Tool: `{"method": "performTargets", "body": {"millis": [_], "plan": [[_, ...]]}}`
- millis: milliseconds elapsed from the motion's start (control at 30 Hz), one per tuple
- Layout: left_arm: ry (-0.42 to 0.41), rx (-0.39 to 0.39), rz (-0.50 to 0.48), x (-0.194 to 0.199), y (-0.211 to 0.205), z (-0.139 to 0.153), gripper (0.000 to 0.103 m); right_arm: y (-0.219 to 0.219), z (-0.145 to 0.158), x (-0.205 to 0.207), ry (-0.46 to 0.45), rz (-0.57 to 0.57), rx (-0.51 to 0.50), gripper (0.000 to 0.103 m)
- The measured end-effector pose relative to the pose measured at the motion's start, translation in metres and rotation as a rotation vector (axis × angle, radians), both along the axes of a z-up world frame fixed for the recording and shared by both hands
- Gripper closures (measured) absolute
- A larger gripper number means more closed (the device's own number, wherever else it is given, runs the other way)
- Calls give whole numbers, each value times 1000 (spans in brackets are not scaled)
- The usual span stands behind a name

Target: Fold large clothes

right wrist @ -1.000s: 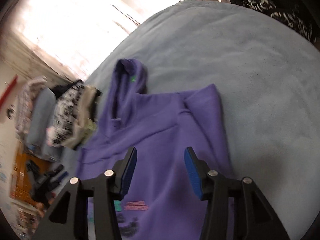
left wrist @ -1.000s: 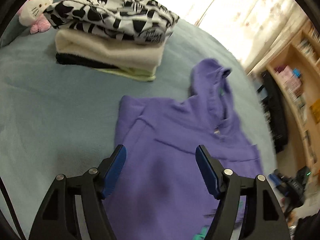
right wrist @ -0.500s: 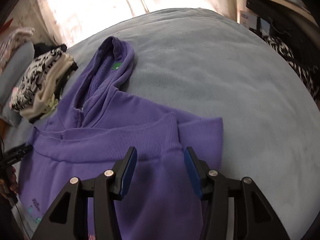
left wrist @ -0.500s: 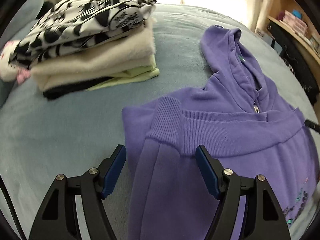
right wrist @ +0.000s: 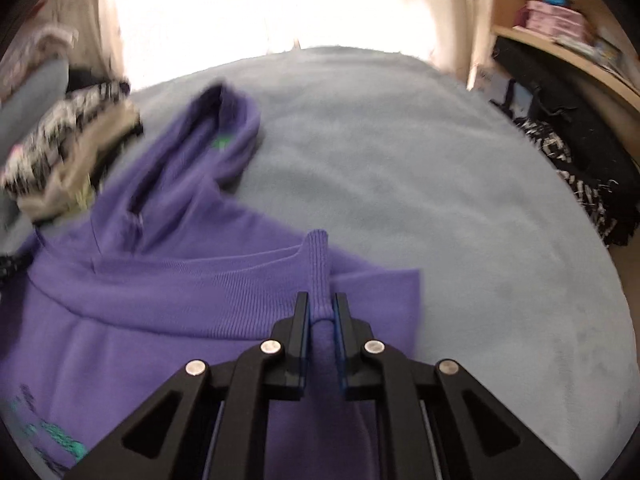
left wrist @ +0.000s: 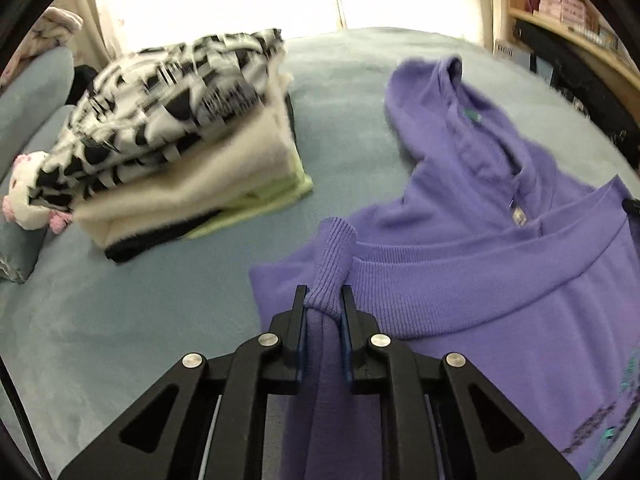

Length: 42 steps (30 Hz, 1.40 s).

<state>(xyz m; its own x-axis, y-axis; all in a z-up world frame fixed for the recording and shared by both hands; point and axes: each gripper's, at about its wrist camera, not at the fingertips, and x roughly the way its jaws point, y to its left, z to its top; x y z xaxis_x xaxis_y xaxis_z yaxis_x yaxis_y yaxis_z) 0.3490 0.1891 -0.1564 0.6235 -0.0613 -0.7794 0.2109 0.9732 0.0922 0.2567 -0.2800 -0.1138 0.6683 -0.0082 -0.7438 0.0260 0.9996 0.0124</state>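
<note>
Both grippers have closed since half a second earlier, when their blue-padded jaws stood wide apart above the purple fleece hoodie; each now pinches a fold of its ribbed hem band. In the left wrist view, the left gripper has its jaws finishing their closing on a bunched ridge of ribbed purple cloth, which stands up between the pads and hangs down behind them. In the right wrist view, the right gripper is clamped the same way on the opposite end of the hem, a narrow ribbed ridge rising from between its pads. The hoodie lies spread on the grey-blue plush blanket that covers the bed, its hem folded up over the body, its hood pointing toward the bright window at the far edge of the bed. A teal and dark print shows on the hoodie's front near the lower corner of each view. Toward the far left corner of the bed sits a stack of folded clothes: a black-and-white patterned piece on top, a cream fleece below it, pale green and black layers underneath. A white and pink plush toy lies just beside the stack. Wooden shelves stand beyond the right edge of the bed.
</note>
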Motion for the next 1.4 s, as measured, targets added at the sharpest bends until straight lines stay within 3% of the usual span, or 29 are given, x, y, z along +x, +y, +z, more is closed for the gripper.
{"method": "performTargets", "body": {"millis": [133, 267, 367, 533, 600, 767, 900, 967, 1100, 1200, 1300, 1400], "plan": [[-69, -72, 1, 0, 5, 35, 93, -8, 34, -14, -112, -38, 34, 93], [-64, -143, 35, 21, 11, 46, 93, -13, 47, -4, -156, -78, 49, 93], [-13, -174, 68, 42, 14, 28, 93, -11, 35, 14, -127, -94, 33, 93], [110, -183, 137, 71, 21, -43, 93, -9, -30, 48, 51, -135, -5, 93], [104, -216, 146, 70, 26, -60, 93, -13, -47, 49, 70, -146, 12, 93], [77, -264, 149, 68, 34, -61, 90, -11, -43, 47, 72, -130, 18, 90], [65, -251, 153, 57, 34, -51, 86, -15, -30, 42, 70, -138, 85, 88], [34, -206, 158, 46, 28, -40, 75, -13, -21, 36, 50, -158, 102, 88], [-62, -136, 142, 19, 12, -13, 73, 11, 1, 20, -6, -142, 81, 88], [-89, -153, 103, 3, -5, 3, 73, 45, 10, 15, -14, -68, 75, 88], [-59, -239, 50, -11, -24, 11, 73, 89, 11, 14, 2, 22, 72, 88], [-11, -249, 8, -11, -54, 4, 73, 130, 0, 16, 32, 108, 75, 88]]}}
